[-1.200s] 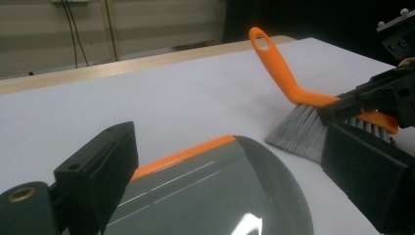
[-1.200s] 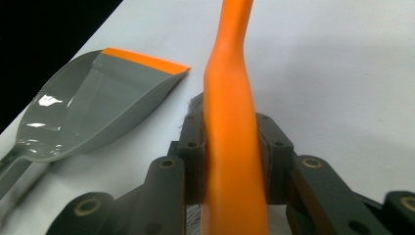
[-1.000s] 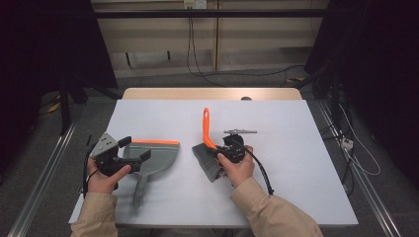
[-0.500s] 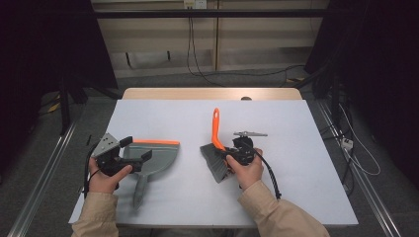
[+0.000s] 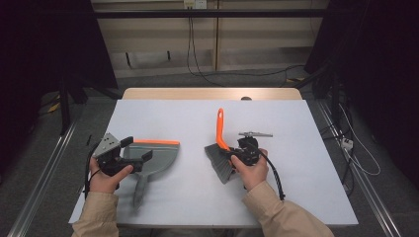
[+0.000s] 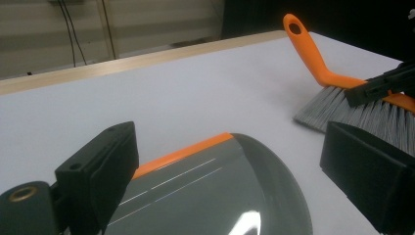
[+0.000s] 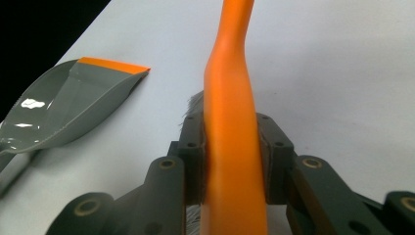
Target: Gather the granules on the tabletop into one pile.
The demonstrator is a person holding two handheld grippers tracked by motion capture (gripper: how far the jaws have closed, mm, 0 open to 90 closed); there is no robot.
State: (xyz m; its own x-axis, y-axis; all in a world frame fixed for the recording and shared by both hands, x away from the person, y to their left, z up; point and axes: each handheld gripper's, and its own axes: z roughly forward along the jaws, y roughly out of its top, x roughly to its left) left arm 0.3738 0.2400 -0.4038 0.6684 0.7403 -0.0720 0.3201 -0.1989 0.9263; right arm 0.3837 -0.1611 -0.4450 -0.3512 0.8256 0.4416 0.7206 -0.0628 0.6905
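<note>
1. The right gripper (image 5: 236, 154) is clamped on the brush (image 7: 230, 147), bristles on the table (image 5: 296, 163).
2. The left gripper (image 5: 134, 154) hangs open over the dustpan (image 6: 215, 191), not holding it.
3. Brush picked; dustpan grip and sweeping likely remain.

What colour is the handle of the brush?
Orange. The brush handle shows best in the right gripper view, clamped there.
</note>
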